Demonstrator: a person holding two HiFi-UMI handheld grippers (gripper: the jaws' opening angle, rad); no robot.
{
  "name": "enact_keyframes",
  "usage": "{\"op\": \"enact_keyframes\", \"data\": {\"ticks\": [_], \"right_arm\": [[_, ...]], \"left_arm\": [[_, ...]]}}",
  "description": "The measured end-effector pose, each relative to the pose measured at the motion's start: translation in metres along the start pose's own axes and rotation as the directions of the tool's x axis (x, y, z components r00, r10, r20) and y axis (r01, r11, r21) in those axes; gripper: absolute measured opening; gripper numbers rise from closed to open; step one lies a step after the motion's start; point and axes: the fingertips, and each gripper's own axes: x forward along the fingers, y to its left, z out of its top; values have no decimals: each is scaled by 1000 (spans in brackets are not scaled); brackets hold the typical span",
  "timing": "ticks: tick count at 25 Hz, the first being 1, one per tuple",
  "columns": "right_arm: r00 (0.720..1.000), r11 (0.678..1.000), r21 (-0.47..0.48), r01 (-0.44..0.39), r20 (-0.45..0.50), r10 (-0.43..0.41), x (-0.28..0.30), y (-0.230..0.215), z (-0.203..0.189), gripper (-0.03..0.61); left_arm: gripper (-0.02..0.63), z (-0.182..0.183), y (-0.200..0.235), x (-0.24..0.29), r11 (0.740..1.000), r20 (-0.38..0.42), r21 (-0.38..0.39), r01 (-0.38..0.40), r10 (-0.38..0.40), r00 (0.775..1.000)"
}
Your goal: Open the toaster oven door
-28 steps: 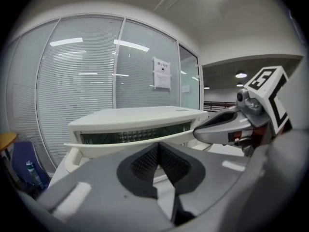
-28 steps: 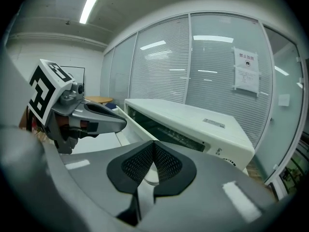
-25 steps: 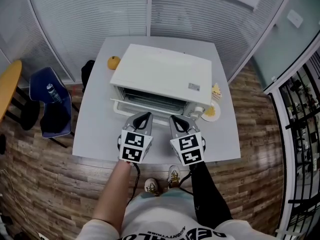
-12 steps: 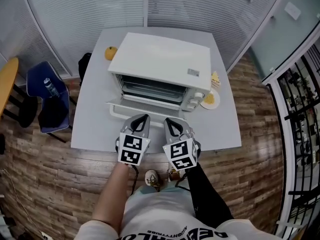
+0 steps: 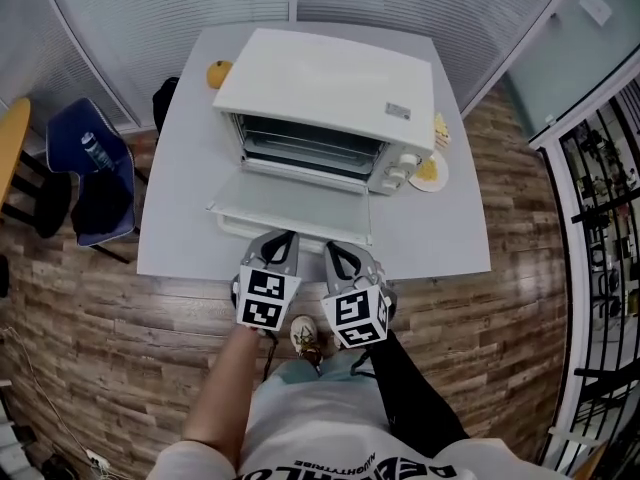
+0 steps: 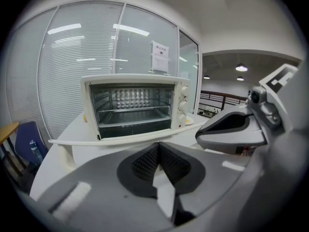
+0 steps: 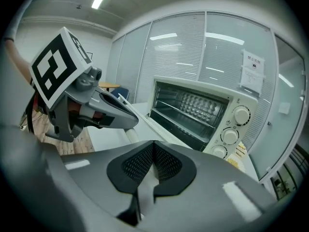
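Observation:
A white toaster oven (image 5: 330,88) stands on the grey table (image 5: 180,208) with its door (image 5: 290,204) folded down flat toward me, the dark rack inside showing (image 6: 133,111). The door's white handle bar (image 5: 285,230) lies at its near edge. My left gripper (image 5: 279,245) hovers just in front of that handle, its jaws shut with nothing between them (image 6: 158,154). My right gripper (image 5: 343,259) hangs beside it at the table's near edge, shut and empty too (image 7: 152,153). The oven's knobs (image 7: 231,129) show at its right side.
An orange fruit (image 5: 220,72) sits behind the oven's left corner. A small plate with yellow food (image 5: 430,172) lies right of the oven. A blue chair with a bottle (image 5: 85,173) stands left of the table. Glass walls with blinds (image 5: 180,8) close off the back.
The oven door has swung from partly open down to flat. Both grippers have drawn back toward me, to the table's near edge.

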Motion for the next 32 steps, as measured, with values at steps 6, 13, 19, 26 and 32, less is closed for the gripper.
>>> {"op": "enact_keyframes", "data": {"ticks": [6,13,19,26,32], "right_arm": [[1000,1000,24,13,-19,-12,2,16,-28,2],[999,997,73,35,-16,-34,5,31,-57,2],[998,994,111,24,-54,-18,18,43,-89,2],[994,990,138,11,-107,3,32,51,-118,2],[996,991,132,-4,-92,17,32,54,-120,2]], "left_arm": [[58,-33,-1,3,998,-12,-62,-16,15,1000],[58,-63,-4,2,991,-9,-126,-45,44,999],[58,-106,-1,8,985,-70,-160,-66,56,996],[58,-121,-5,11,982,-90,-181,-55,39,995],[58,-121,-14,19,982,-89,-184,-33,16,996]]}}
